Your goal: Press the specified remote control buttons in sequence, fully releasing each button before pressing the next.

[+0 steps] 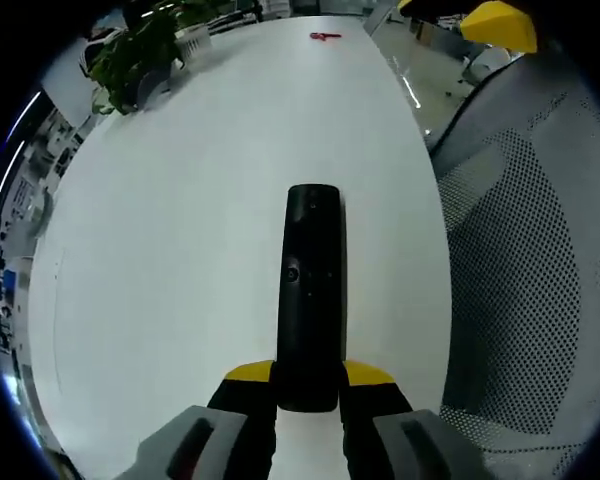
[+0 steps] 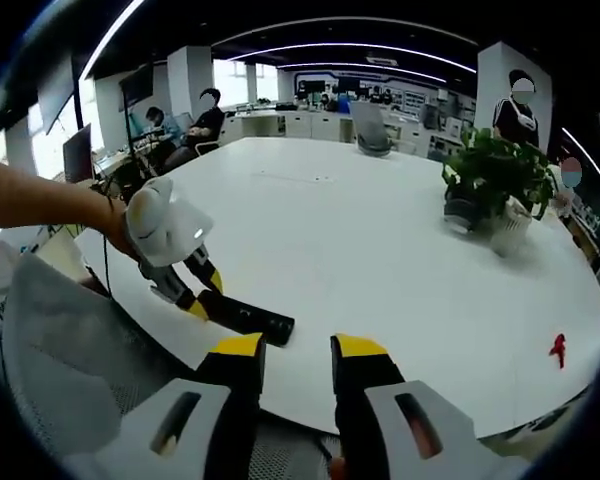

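black remote [image 1: 311, 290] is clamped at its near end by the left gripper [image 1: 309, 385], yellow-tipped jaws closed on both sides, w/ the far end over the white counter [image 1: 200, 200]. in the right gripper view the remote [image 2: 248, 317] is seen held near the counter edge. the right gripper [image 2: 297, 352] is held apart from it, jaws parted, nothing between. potted plant [image 2: 495, 185] and small red item [image 2: 557, 349] are seen on the counter.
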The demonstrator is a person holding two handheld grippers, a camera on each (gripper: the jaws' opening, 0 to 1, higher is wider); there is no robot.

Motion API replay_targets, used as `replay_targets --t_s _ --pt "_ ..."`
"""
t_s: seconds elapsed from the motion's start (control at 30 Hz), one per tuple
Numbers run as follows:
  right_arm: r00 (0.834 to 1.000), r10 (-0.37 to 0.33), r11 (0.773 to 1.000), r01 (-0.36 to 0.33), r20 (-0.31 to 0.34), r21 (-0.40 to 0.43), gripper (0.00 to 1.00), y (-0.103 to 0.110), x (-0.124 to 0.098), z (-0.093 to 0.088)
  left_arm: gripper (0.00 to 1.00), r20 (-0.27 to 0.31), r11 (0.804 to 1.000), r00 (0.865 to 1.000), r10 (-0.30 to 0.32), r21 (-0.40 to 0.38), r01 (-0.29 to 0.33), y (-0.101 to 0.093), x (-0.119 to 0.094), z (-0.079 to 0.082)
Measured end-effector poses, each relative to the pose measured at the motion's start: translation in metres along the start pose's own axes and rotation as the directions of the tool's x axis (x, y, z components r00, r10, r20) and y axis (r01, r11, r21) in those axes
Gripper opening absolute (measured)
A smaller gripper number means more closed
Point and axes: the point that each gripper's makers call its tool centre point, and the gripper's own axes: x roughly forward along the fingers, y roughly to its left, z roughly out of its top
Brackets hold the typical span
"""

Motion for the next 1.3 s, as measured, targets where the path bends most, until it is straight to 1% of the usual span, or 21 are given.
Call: replay_targets --t_s 0.13,0.33,0.5,0.7,0.77,0.83,0.87,0.93,1.0,1.07,1.17,1.27,1.3 --pt "1.000 0.001 1.000 -0.001 0.000 0.003 0.26 0.000 0.000 0.000 0.23 -0.013 1.000 1.000 0.011 0.008 -0.011 -0.007 0.000 -0.001" --pt "1.000 0.004 1.000 -0.004 0.001 0.006 0.27 0.000 0.000 0.000 0.23 -0.027 1.000 0.999 0.024 0.007 -0.024 -0.013 -0.002 -0.001" --pt "1.000 0.010 1.000 -0.010 0.000 0.016 0.27 0.001 0.000 0.000 0.23 -0.015 1.000 1.000 0.018 -0.016 -0.018 -0.017 -0.002 -0.003" --pt "1.000 0.026 0.999 -0.026 -0.010 0.025 0.27 0.003 0.000 -0.001 0.23 0.002 0.999 1.000 0.020 -0.039 -0.020 -0.028 -0.004 -0.005" --pt "0.999 0.043 0.998 -0.042 -0.010 0.038 0.27 0.005 0.001 0.000 0.23 0.005 0.999 1.000 0.021 -0.045 -0.020 -0.032 -0.004 -0.005" --pt "0.997 0.078 0.995 -0.076 -0.013 0.070 0.27 0.008 0.001 0.002 0.23 0.010 0.999 1.000 0.012 -0.049 -0.011 -0.038 -0.004 -0.006" --pt "0.994 0.106 0.990 -0.103 -0.019 0.092 0.27 0.011 0.001 0.003 0.23 0.016 0.999 1.000 0.016 -0.052 -0.015 -0.040 -0.004 -0.007" --pt "0.992 0.124 0.986 -0.121 -0.021 0.116 0.27 0.010 0.002 0.005 0.23 0.031 0.998 0.999 0.022 -0.065 -0.020 -0.041 -0.005 -0.007" --pt "0.991 0.132 0.984 -0.129 -0.013 0.123 0.26 0.008 0.002 0.008 0.23 0.047 0.996 0.998 0.029 -0.082 -0.026 -0.041 -0.005 -0.008" --pt "0.990 0.140 0.983 -0.138 -0.010 0.119 0.26 0.007 0.001 0.015 0.23 0.071 0.993 0.997 0.038 -0.114 -0.029 -0.042 -0.006 -0.008" --pt "0.989 0.143 0.984 -0.145 0.023 0.108 0.24 0.000 0.005 0.036 0.24 0.098 0.994 0.994 0.047 -0.105 -0.037 -0.043 -0.006 -0.008" --pt "0.987 0.152 0.981 -0.156 0.045 0.114 0.20 -0.002 0.011 0.051 0.24 0.139 0.989 0.990 0.037 -0.146 -0.016 -0.043 -0.006 -0.008" --pt "0.985 0.163 0.978 -0.168 0.055 0.123 0.19 -0.002 0.015 0.059 0.24 0.150 0.989 0.988 0.037 -0.147 -0.015 -0.043 -0.006 -0.009"
